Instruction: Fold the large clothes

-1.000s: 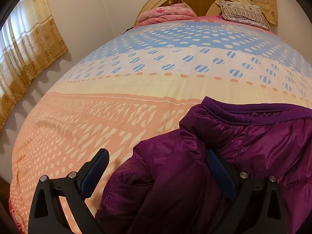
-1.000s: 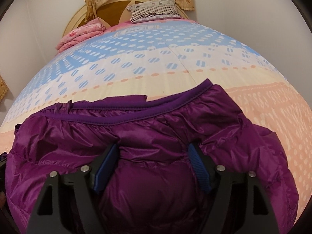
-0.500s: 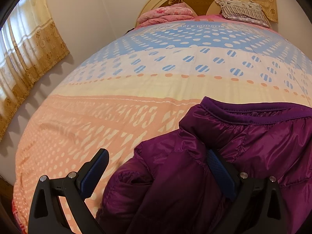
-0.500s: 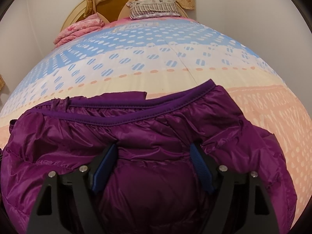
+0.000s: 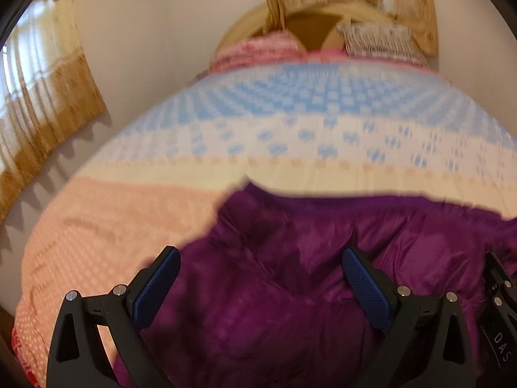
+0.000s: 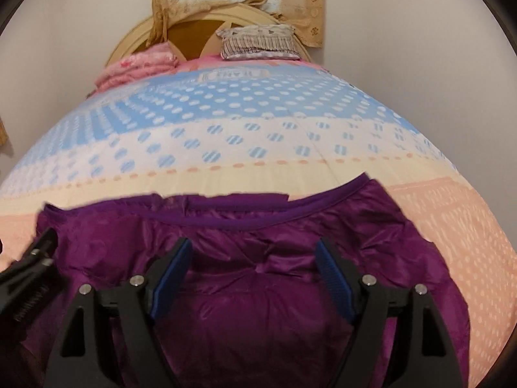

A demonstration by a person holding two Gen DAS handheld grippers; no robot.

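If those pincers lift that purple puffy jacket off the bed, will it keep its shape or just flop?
The purple jacket will probably flop and sag: it lies crumpled in soft folds on the bedspread. Its shiny shell suggests it may slip between the right gripper fingers. The puffy padding hints it is light for its bulk.

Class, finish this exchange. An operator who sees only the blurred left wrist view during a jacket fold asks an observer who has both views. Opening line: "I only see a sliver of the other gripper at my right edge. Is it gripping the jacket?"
Observer: No. The right gripper has its fingers spread wide over the purple jacket, with nothing pinched.
Operator: Where does the jacket end on that side?
Observer: Its right edge lies on the peach band of the bedspread, with bedspread showing beyond it.
Operator: Any trim along the far edge?
Observer: Yes, a darker purple band.
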